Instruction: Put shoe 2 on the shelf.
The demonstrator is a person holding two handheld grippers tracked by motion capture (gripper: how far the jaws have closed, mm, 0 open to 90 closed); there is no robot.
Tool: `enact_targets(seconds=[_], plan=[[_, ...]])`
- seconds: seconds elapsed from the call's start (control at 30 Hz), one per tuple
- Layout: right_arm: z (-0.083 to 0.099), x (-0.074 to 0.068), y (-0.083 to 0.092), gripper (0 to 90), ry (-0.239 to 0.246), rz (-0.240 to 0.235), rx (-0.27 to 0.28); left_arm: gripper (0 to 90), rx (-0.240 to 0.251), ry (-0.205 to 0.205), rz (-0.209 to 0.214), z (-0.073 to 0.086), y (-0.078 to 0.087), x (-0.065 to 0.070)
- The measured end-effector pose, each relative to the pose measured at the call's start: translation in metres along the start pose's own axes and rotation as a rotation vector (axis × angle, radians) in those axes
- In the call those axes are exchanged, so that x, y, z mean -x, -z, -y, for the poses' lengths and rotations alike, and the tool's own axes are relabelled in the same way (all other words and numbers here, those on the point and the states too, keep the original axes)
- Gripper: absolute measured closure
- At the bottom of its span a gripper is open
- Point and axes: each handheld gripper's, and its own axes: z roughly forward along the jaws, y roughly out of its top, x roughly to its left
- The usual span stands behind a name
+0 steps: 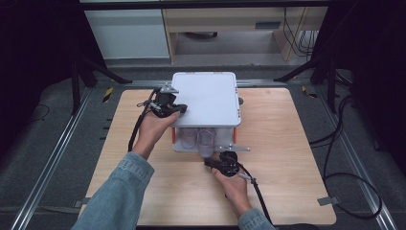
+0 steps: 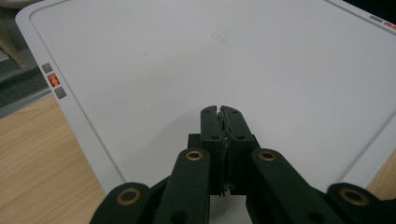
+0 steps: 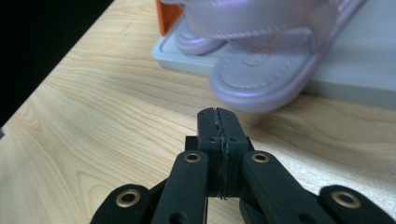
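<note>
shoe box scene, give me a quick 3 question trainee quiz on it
1. True or false: the left gripper is shut, above the white lid.
2. What sticks out past the box base toward the right gripper? A) slipper B) cup C) cable
3. What colour is the slipper?

Key: 1 true; 2 A; 3 pale purple.

L gripper (image 1: pixel 168 106) at 10 o'clock, jaws closed, forearm angled up-right. R gripper (image 1: pixel 227 163) at 6 o'clock, jaws closed, wrist low.
</note>
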Motion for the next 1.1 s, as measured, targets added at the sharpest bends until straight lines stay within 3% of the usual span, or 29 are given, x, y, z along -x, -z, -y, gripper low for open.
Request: enact_targets(seconds=[1.1], plan=[[-0.018,0.016,-0.018,90.0,-0.032,0.037,-0.006,87.8,0.003,0.005,0.012,0.000,0.000,-0.001]])
